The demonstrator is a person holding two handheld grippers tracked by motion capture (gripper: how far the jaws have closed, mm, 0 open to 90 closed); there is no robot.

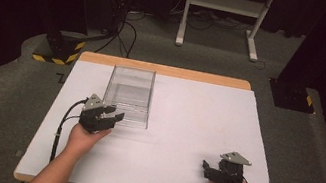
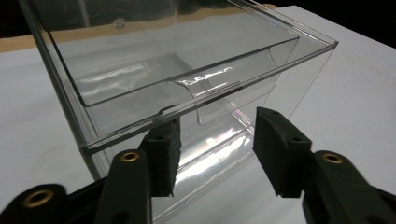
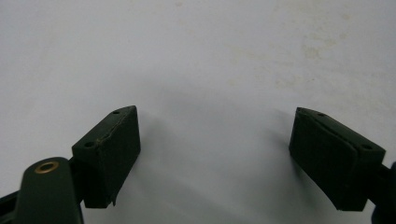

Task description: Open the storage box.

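See-through plastic box with a drawer (image 2: 187, 88) just in front of the left gripper (image 2: 217, 140), its fingers (image 2: 163, 149) apart around the drawer's front lip, not squeezing, right gripper (image 3: 215, 154) wide open over the bare white table (image 3: 210, 56)

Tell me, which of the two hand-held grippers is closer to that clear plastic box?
The left. The left gripper is right at the near end of the clear plastic box, jaws apart around its front handle tab. The right gripper sits well away, over bare white table toward the near right corner.
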